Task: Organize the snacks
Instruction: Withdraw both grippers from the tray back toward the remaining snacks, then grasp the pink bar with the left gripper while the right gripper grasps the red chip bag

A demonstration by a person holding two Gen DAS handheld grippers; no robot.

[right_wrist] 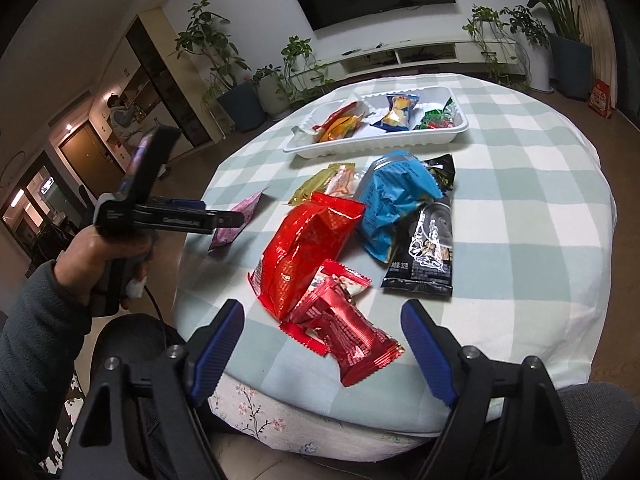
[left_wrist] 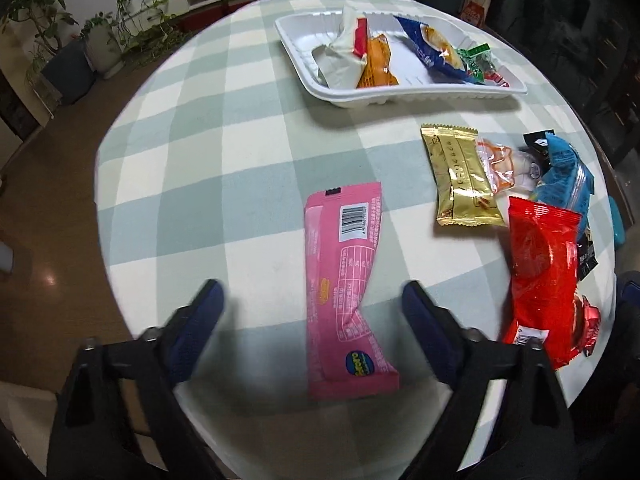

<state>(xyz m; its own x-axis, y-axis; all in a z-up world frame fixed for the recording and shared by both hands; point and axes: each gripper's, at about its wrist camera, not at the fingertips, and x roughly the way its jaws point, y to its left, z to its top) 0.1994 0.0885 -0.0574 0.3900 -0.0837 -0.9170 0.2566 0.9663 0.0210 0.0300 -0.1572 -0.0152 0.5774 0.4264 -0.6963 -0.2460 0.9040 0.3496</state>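
I am holding my left gripper (left_wrist: 312, 300) wide open, its blue pads (left_wrist: 200, 328) straddling the pink snack packet (left_wrist: 346, 280), which is lying flat on the checked tablecloth (left_wrist: 224, 160) between them without touching either. My right gripper (right_wrist: 322, 320) is also gaping open and gripping nothing, hovering over the small red wrapper (right_wrist: 348, 332) at the near edge. Just beyond it the big red bag (right_wrist: 308, 248) is leaning on the pile, with the black packet (right_wrist: 428, 252) to its right and the blue bag (right_wrist: 392, 200) behind. Farther, the gold packet (left_wrist: 464, 180) is lying beside a clear orange-printed one (left_wrist: 498, 162). At the far side the white tray (left_wrist: 304, 60) is holding several snacks already.
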